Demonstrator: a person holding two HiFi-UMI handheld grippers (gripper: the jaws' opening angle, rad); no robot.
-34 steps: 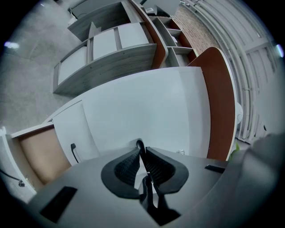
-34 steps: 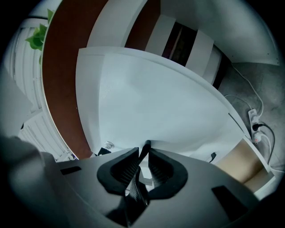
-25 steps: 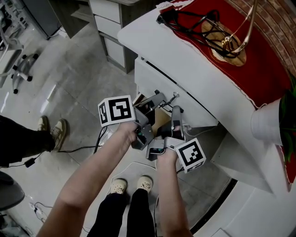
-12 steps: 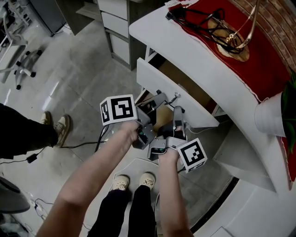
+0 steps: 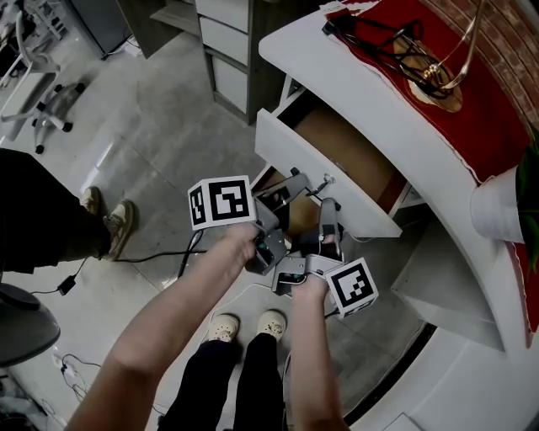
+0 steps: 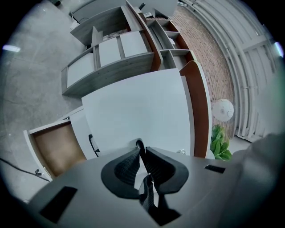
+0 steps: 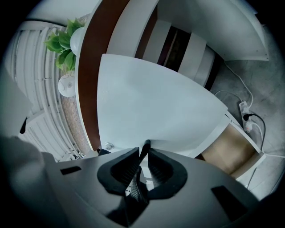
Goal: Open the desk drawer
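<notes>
Your left claw (image 6: 141, 148) is almost pressed together. Its ribbed black pads pinch a thin dark strip at the edge of the drawer (image 5: 290, 156) front. Your right claw (image 7: 143, 151) grips the same way just beside it, with its pads close on a similar dark strip. A small silvery knob (image 5: 325, 178) sits on the drawer front between the two claws. Each claw carries a white cube (image 5: 221, 202) printed with black square marker patterns.

The drawer stands open, slid out from under the counter (image 5: 370, 93). It has a flat, smooth white front panel and a plain brown lining inside. The counter above the drawer is glossy white with a curved edge.

Past the drawer, a red cloth (image 5: 480, 101) covers the counter's far side. On it lie a tangle of black cable (image 5: 370, 38) and a gold-coloured metal piece (image 5: 434, 76) on a round brown base. To the right of the drawer stands a round white pot (image 5: 497, 215) with green leaves (image 7: 60, 40). Beyond the cloth runs a brick wall (image 5: 505, 25).
</notes>
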